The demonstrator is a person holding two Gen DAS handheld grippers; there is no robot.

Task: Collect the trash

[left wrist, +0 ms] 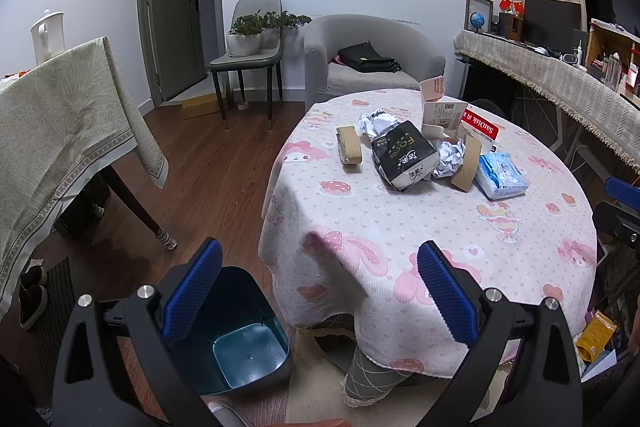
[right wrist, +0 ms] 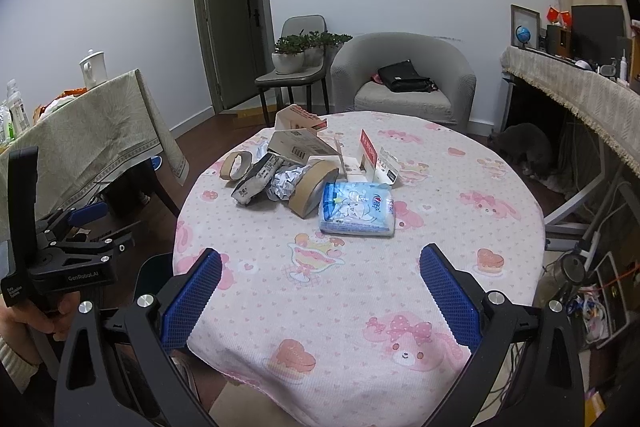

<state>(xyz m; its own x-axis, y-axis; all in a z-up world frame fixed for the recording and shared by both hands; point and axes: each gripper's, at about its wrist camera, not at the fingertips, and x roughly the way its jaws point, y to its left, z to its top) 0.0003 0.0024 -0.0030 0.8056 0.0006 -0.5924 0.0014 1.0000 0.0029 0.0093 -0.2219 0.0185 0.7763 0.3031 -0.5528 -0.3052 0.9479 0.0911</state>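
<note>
At the bottom of the left wrist view, the left gripper (left wrist: 320,291) gapes wide, its blue ribbed pads (left wrist: 192,291) holding nothing and touching nothing. Same story in the right wrist view: the right gripper (right wrist: 320,291) stands wide apart and empty over the near edge of the round table with the pink cartoon-print cloth (right wrist: 460,247). The trash sits heaped toward the far centre of that table: a black tissue pack (left wrist: 402,155), crumpled white paper (left wrist: 450,155), a brown cardboard tape roll (left wrist: 349,143), a second brown roll (right wrist: 310,193), a blue-and-white soft tissue packet (right wrist: 357,209), and torn cardboard packaging (right wrist: 300,143) behind. Lower left in the left view, a dark open bin (left wrist: 240,339) stands on the floor just beside the table's draped edge. Bare cloth lies between both grippers and the heap. At upper centre, a grey armchair (left wrist: 372,59) sits behind the table.
</note>
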